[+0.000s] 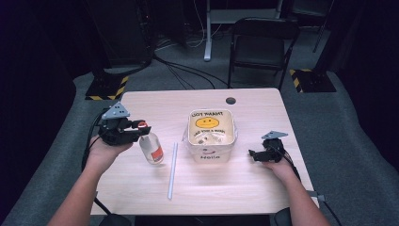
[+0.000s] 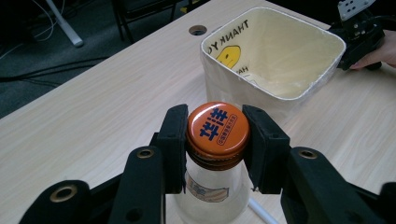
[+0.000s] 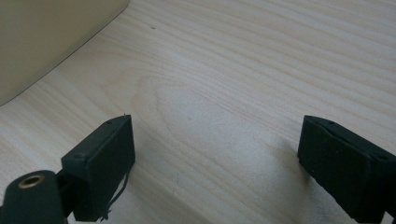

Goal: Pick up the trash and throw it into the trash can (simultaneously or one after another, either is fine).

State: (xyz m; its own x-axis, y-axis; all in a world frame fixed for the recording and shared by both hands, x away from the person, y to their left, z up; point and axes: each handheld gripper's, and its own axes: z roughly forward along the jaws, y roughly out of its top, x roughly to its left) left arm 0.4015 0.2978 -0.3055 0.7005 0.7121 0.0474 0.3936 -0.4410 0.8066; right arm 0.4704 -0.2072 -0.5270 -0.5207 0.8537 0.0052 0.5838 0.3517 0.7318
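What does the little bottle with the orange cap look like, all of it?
The bottle is small, clear and looks like glass, standing upright on the table left of the straw. Its orange metal cap has blue writing and is still on. A red-and-white label wraps the body. The left gripper clamps the cap from both sides.

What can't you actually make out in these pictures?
- Bottle base: cut off by the bottom edge of the left gripper view, behind the left gripper.
- Small items inside the bag: too small in the high view; hidden by its wall in the left gripper view.
- Right gripper jaws: too small in the high view.
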